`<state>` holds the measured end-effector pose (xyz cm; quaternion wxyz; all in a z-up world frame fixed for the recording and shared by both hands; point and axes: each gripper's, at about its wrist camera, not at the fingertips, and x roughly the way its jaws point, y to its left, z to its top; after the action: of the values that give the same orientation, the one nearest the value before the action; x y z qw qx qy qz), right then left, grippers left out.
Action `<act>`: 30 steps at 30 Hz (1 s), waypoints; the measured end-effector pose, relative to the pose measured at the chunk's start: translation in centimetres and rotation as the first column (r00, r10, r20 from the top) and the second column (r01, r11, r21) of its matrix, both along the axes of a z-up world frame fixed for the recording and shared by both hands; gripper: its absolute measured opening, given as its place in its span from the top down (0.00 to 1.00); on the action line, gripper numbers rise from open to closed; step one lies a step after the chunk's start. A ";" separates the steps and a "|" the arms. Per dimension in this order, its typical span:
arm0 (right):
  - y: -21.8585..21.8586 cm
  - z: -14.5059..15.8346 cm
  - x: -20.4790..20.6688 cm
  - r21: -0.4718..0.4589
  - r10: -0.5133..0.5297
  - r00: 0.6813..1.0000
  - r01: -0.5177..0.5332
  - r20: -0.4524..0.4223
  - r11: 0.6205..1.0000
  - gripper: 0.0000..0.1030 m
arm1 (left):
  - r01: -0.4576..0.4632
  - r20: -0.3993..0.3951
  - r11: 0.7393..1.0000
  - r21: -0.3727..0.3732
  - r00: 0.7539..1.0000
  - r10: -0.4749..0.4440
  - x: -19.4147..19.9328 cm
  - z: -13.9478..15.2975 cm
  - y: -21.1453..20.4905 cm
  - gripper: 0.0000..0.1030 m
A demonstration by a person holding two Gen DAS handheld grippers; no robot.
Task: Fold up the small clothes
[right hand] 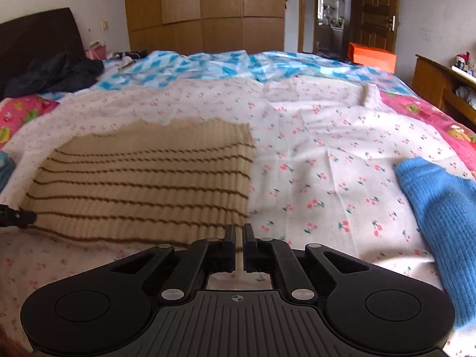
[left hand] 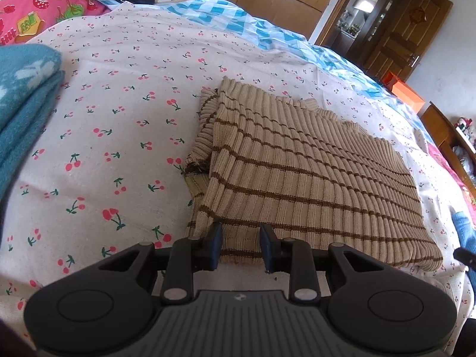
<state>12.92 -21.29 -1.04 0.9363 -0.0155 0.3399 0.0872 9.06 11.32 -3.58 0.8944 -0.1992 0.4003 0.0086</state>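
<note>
The left gripper point(left hand: 241, 245) is seen with jaws parted at the near hem of the folded striped sweater point(left hand: 297, 178), which is laid flat on the cherry-print bedsheet point(left hand: 113, 125). The right gripper point(right hand: 239, 245) is held with jaws nearly closed on nothing, just off the sweater's right corner.

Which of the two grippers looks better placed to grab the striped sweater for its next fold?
Probably the left gripper: it is open, fingers straddling the near edge of the striped sweater. The right gripper, nearly closed, sits off the sweater's corner.

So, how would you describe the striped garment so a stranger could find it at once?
Look at the cherry-print sheet covering the bed. Near its front edge lies a folded beige ribbed sweater. Thin brown stripes set it apart from the plain blue knit and teal blanket nearby.
</note>
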 end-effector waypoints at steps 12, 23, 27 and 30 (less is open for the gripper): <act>-0.7 -5.2 3.0 -0.103 -0.115 0.980 0.099 -0.160 0.990 1.00 | -0.055 -0.032 0.998 -0.013 0.998 0.055 -0.1 -0.4 1.0 0.76; 3.8 1.4 1.8 -0.129 -0.023 0.999 0.017 -0.039 0.992 0.88 | -0.077 -0.020 0.995 -0.059 0.997 0.076 -0.6 -0.1 1.7 0.81; 8.4 3.1 4.2 -0.056 0.093 0.994 -0.097 -0.066 0.994 0.83 | -0.091 0.008 0.993 -0.072 0.996 0.092 -1.2 0.4 2.0 0.80; 12.9 3.5 6.6 -0.016 0.187 0.977 -0.189 -0.104 0.982 0.80 | -0.112 0.026 0.991 -0.078 0.993 0.115 -1.6 0.7 2.4 0.76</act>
<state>19.49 -8.43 2.44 0.9049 -0.0551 0.3856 0.1717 7.49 13.73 -2.88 0.8901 -0.2560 0.3749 0.0411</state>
